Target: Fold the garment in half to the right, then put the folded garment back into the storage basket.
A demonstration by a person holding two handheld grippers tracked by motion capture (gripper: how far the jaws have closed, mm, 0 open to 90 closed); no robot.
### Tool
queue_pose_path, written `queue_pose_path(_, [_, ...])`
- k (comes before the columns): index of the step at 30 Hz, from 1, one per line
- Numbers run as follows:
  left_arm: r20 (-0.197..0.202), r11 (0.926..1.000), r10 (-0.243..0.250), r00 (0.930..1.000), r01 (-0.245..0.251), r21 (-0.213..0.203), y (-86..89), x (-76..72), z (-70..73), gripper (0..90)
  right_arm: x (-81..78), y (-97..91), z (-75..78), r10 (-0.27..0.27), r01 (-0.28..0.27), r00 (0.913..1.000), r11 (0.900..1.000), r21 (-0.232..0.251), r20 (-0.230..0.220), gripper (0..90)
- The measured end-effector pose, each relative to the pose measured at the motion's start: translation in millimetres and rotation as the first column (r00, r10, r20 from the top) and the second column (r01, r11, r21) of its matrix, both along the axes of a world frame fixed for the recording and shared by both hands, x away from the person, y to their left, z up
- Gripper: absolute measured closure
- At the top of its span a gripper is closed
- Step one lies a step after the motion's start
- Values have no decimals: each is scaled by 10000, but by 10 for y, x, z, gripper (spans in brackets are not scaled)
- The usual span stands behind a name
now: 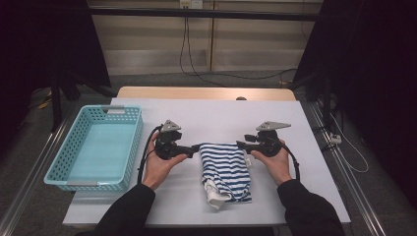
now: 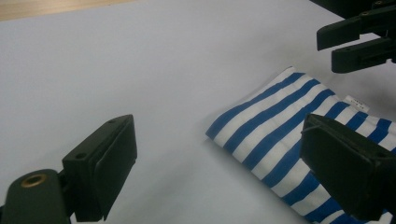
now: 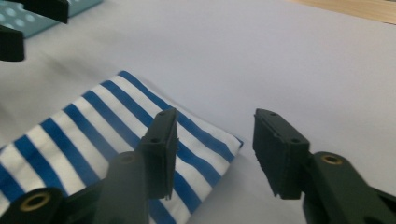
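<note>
A blue-and-white striped cloth (image 1: pixel 223 169) lies folded on the white table, with a white bunched part at its near end. My left gripper (image 1: pixel 196 146) sits at the cloth's far-left corner and my right gripper (image 1: pixel 239 144) at its far-right corner, tips facing each other. In the left gripper view the jaws (image 2: pixel 219 140) stand wide apart over the cloth's edge (image 2: pixel 280 121), gripping nothing, and the right gripper (image 2: pixel 355 39) shows beyond. In the right gripper view the jaws (image 3: pixel 215 122) stand apart above the cloth's corner (image 3: pixel 107 126), pads bare.
An empty light-blue plastic basket (image 1: pixel 130 142) stands at the table's left side, close to my left hand. The white table cover (image 1: pixel 211 115) extends behind the cloth to a wooden far edge. Metal rails run along both sides of the table.
</note>
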State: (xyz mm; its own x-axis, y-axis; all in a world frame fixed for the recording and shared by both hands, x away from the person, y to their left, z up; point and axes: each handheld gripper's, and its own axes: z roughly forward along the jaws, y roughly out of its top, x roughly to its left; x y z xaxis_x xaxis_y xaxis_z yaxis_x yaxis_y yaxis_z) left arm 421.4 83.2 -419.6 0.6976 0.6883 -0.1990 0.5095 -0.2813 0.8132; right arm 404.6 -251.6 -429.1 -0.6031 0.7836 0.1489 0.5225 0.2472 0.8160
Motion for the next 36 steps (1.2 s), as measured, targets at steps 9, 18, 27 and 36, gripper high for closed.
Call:
queue_pose_path(9, [-53,10000,1,10000,-1,-89,64,13,12,108,-175,5,92,397,-397,9992,9992,73,75,354])
queue_pose_path(18, [22,9999,142,9999,-141,-70,54,7,23,108,-520,-41,122,884,-885,9961,9960,105,23,290])
queue_pose_path(27, [92,10000,90,9999,-90,11,16,5,23,108,-922,-5,147,1834,-1835,9830,9829,-174,-37,300])
queue_pose_path(36, [89,9999,115,9999,-115,-24,-12,28,-1,112,-1218,102,184,2649,-2640,9642,9634,-463,137,404])
